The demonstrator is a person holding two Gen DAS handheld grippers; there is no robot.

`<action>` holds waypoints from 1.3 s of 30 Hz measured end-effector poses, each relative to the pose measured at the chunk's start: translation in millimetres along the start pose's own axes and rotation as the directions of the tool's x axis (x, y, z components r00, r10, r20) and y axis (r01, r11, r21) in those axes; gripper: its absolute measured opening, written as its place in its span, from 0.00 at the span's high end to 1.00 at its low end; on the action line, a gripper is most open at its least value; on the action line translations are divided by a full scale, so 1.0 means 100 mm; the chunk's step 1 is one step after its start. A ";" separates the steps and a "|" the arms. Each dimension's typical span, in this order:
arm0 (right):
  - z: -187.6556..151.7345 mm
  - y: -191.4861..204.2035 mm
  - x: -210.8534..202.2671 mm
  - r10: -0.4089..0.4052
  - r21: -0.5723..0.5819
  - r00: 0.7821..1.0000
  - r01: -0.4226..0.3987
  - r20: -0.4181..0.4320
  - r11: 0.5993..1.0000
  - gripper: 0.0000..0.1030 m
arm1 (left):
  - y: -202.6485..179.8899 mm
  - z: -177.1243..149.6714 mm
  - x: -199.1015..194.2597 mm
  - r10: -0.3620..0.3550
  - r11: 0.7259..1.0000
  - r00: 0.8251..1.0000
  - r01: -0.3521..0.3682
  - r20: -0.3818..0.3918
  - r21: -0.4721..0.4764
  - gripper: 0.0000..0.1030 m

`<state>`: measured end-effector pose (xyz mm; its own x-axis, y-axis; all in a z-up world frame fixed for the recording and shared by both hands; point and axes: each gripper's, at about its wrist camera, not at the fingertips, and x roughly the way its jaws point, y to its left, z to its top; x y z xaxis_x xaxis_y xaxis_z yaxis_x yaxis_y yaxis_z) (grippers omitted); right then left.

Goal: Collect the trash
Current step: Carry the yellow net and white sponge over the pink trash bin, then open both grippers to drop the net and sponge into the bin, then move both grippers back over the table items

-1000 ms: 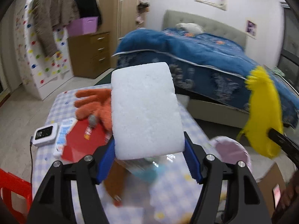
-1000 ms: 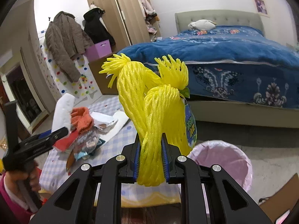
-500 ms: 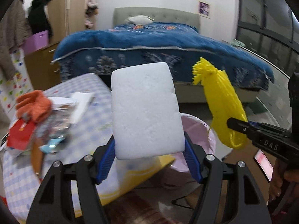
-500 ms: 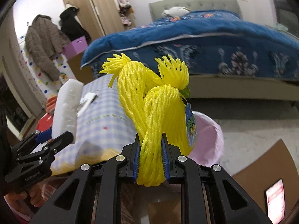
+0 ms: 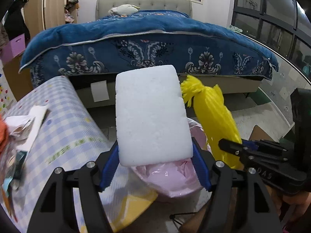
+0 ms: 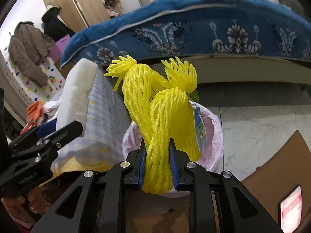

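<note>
Bedding in deep blue with a pale floral border covers the bed [image 5: 147, 38] that fills the background of both views, with a wardrobe [image 6: 81, 3] and hanging coats [image 6: 29, 48] off to the left. Next in size, the table [image 5: 64, 128] under a blue-and-white checked cloth sits in front of the bed, its far end littered with crumpled paper [image 5: 25, 120] and an orange glove [image 6: 35, 112]. Just beside the table's corner stands the bin [image 6: 213, 136], lined with a pink bag. A brown cardboard sheet [image 6: 272, 170] lies on the pale floor tiles to the bin's right.

Both pieces of trash hang over the bin's mouth. The left gripper [image 5: 155, 167] clamps the lower edge of a white foam block [image 5: 151, 116], held upright so that it hides much of the bin from that camera. The right gripper [image 6: 158, 169] has a bundle of yellow foam netting [image 6: 165, 120] between its blue pads, a green-and-blue label on the bundle's right side; its jaws are easing apart, yet the pads look pressed against the netting. The netting covers the middle of the bin in the right view.
</note>
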<state>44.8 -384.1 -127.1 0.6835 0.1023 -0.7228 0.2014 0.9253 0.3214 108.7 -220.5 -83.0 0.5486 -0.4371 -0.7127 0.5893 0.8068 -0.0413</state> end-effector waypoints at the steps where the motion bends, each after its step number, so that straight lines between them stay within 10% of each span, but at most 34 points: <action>1: 0.03 -0.03 0.07 -0.007 0.000 1.000 0.007 -0.010 1.000 0.77 | 0.01 0.03 0.06 -0.004 1.000 1.000 0.004 -0.004 -0.002 0.35; 8: 0.12 -0.18 0.54 -0.022 -0.009 0.996 0.022 -0.083 1.000 0.73 | 0.03 0.18 0.39 -0.043 0.999 0.998 0.042 -0.036 -0.023 0.31; 13: 0.10 -0.22 0.68 -0.035 -0.001 0.992 0.036 -0.121 0.999 0.45 | 0.11 0.23 0.37 -0.042 0.998 0.999 0.040 -0.026 -0.046 0.22; 30: 0.21 0.11 -0.33 -0.132 -0.028 0.990 0.134 0.052 0.991 0.30 | 0.77 -0.19 -0.76 0.092 0.981 0.994 -0.081 0.052 -0.174 0.17; 39: 0.19 0.87 -0.70 -0.036 -0.129 0.990 0.053 0.137 0.990 0.31 | 1.30 -0.65 -1.43 0.249 0.940 0.967 -0.227 0.055 -0.256 0.14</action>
<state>27.8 -317.4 -36.2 0.7657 0.0182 -0.6429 0.1456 0.9687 0.2009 68.3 -27.0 -31.6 0.7097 -0.2441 -0.6608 0.2774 0.9591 -0.0564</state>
